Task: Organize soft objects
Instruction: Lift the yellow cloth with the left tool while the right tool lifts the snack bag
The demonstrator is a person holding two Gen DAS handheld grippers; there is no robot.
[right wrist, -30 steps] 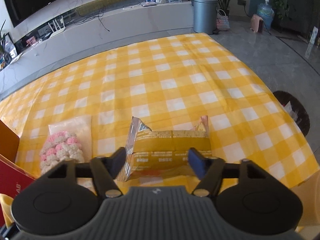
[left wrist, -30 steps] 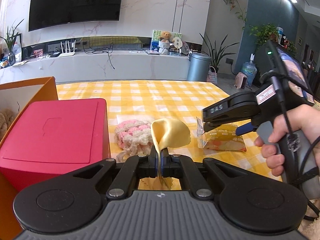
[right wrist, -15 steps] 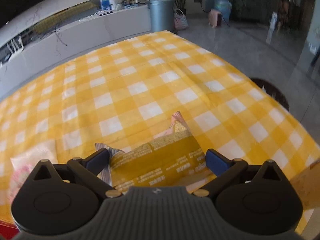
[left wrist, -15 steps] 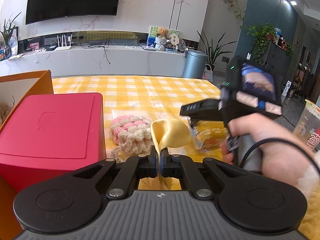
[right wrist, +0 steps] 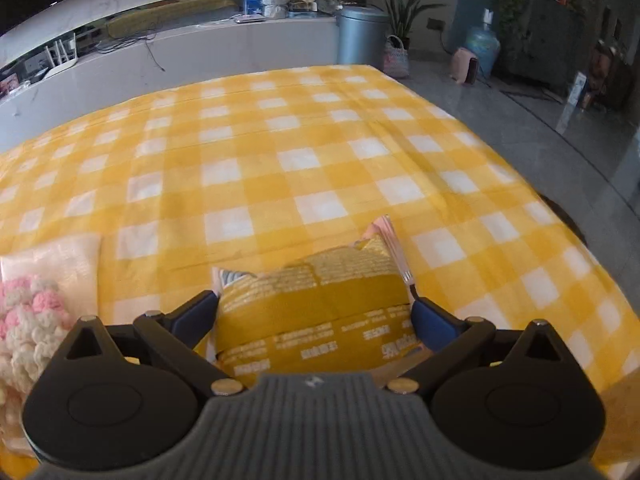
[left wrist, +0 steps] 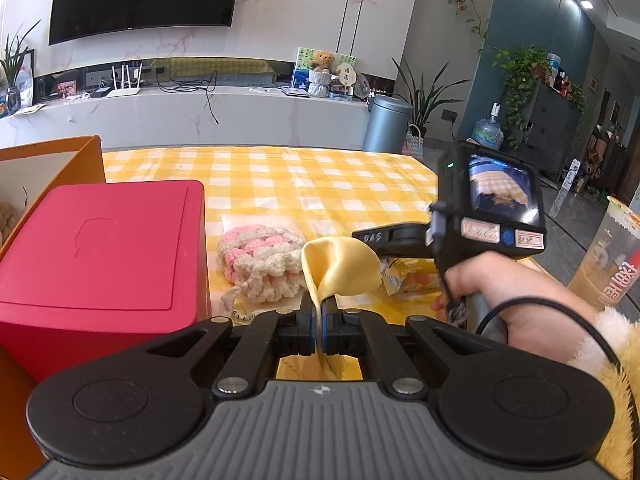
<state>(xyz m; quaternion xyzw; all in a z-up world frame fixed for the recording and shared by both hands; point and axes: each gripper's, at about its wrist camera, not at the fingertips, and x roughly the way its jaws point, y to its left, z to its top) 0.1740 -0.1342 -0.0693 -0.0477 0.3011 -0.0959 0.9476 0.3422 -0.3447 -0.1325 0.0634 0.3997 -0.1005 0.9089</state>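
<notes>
An orange box [left wrist: 60,152] stands open at 9 o'clock in the left wrist view, white inside, with a sliver of beige knitted stuff just visible at its left edge. In front of it sits a red container [left wrist: 100,248] with its lid shut; its contents cannot be seen. At 3 o'clock a clear plastic cup [left wrist: 608,256] with printed lettering stands at the table's right edge.

The yellow checked tablecloth [right wrist: 280,140] lies bare from the middle of the table out to its far edge at 12 o'clock; beyond the right edge the grey floor shows. Nearer, a pink and white crocheted piece [left wrist: 260,260] rests on a clear bag just right of the red container.

The left gripper [left wrist: 319,312] has its jaws pressed narrowly together on a yellow cloth [left wrist: 340,268], which curls up above the fingers. The right gripper [right wrist: 316,312], held level in the person's right hand [left wrist: 492,284] at 3 o'clock in the left view, has its blue-padded jaws wide, one on each side of a yellow snack packet [right wrist: 320,308] that lies on the tablecloth; the pads sit right at the packet's edges, and whether they press it cannot be told.
</notes>
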